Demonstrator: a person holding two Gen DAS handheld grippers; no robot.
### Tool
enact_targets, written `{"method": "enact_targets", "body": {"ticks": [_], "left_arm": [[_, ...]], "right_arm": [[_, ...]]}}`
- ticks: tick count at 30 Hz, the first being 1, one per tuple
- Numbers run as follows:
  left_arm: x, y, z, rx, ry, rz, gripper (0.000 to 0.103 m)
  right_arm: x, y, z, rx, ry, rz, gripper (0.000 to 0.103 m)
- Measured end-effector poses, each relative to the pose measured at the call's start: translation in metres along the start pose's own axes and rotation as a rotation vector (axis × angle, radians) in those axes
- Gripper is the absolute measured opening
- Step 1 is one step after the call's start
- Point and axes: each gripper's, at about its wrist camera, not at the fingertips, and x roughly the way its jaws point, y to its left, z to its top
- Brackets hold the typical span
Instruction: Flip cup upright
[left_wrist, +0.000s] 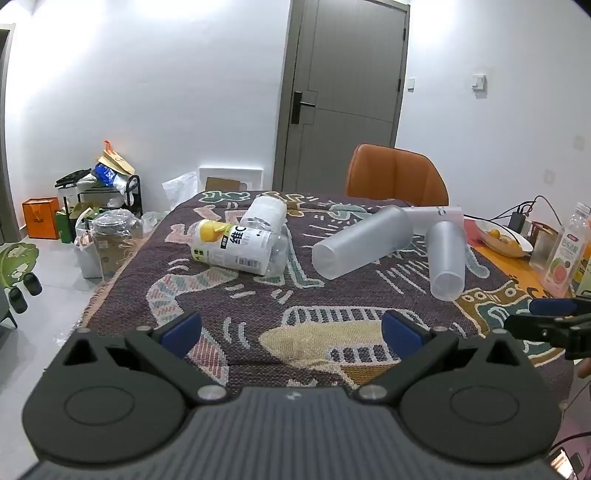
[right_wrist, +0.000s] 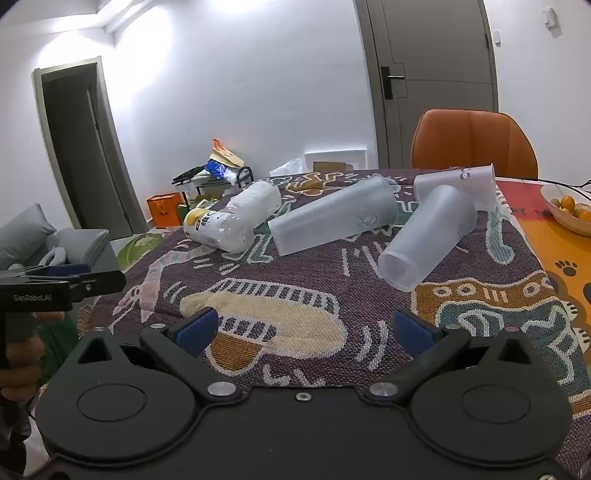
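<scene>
Three frosted plastic cups lie on their sides on the patterned cloth. The big cup (left_wrist: 362, 242) (right_wrist: 332, 219) lies in the middle. A smaller cup (left_wrist: 445, 258) (right_wrist: 428, 236) lies to its right, bottom toward me. A third cup (left_wrist: 436, 214) (right_wrist: 461, 181) lies behind them. My left gripper (left_wrist: 291, 332) is open and empty, well short of the cups. My right gripper (right_wrist: 303, 328) is open and empty, in front of the smaller cup. It also shows side-on at the right edge of the left wrist view (left_wrist: 554, 317).
Two plastic bottles (left_wrist: 240, 247) (right_wrist: 229, 221) lie left of the cups. A fruit bowl (left_wrist: 502, 236) (right_wrist: 569, 210), a juice bottle (left_wrist: 565, 251) and cables stand at the right. An orange chair (left_wrist: 397, 175) (right_wrist: 472, 142) is behind the table. The table's left edge (left_wrist: 110, 280) drops to the floor.
</scene>
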Motion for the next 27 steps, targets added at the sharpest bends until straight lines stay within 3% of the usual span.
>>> {"method": "enact_targets", "body": {"ticks": [27], "left_arm": [[0.001, -0.012, 0.004, 0.001, -0.003, 0.001, 0.103]], "right_arm": [[0.000, -0.001, -0.001, 0.002, -0.005, -0.011, 0.103]]}}
